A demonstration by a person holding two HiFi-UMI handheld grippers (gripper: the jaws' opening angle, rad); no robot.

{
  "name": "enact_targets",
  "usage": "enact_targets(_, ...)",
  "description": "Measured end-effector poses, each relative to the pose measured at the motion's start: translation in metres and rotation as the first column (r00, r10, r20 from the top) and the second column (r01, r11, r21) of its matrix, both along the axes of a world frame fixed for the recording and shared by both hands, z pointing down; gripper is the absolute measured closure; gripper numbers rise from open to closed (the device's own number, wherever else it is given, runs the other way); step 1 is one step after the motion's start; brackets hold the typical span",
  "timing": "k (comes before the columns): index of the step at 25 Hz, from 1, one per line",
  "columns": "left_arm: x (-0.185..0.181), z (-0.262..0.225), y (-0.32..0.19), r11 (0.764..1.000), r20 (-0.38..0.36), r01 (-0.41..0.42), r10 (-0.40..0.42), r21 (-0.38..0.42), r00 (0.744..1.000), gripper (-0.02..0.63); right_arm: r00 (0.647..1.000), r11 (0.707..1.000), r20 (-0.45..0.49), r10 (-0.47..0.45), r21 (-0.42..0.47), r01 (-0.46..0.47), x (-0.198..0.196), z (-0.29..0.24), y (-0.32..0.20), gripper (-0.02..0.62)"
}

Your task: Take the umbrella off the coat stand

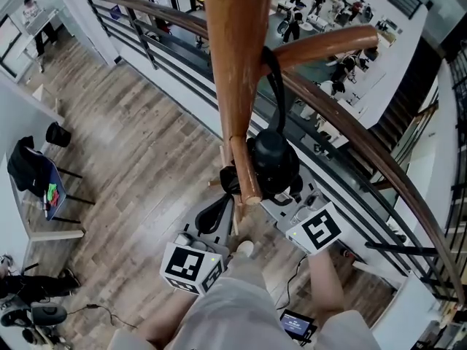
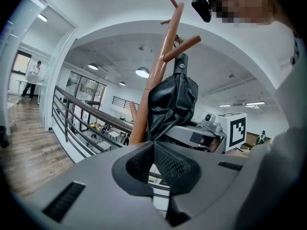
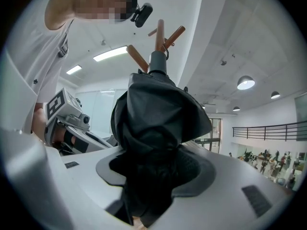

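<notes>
Right gripper (image 3: pixel 153 174) grips black umbrella (image 3: pixel 158 114) hanging from wooden coat stand (image 3: pixel 160 35)

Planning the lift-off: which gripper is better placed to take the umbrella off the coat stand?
Right. The right gripper is clamped on the umbrella, which hangs by its strap from the coat stand; the left gripper is shut, empty, short of it.

Wood plank floor (image 1: pixel 146 144), curved balcony railing (image 2: pixel 72 119); round ceiling lamp (image 3: pixel 246 83)
</notes>
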State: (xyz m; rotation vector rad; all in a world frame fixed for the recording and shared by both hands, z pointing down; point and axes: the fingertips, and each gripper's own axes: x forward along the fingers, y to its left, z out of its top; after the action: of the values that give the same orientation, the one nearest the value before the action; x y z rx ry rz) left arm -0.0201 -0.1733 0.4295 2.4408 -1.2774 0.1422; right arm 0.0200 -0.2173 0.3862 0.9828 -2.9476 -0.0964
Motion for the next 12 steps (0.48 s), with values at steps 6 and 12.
enact_targets(6,0.002,-0.005,0.01,1.0,-0.007,0.007,-0.007,0.014,1.0,0.586,1.0,1.0,-0.027,-0.004,-0.026,0.003,0.005,0.003,0.013,0.341)
enact_targets(12,0.006,-0.008,0.02,1.0,-0.004,0.01,-0.01,0.027,1.0,0.586,1.0,1.0,-0.026,0.008,-0.015,-0.009,0.01,-0.003,0.022,0.341)
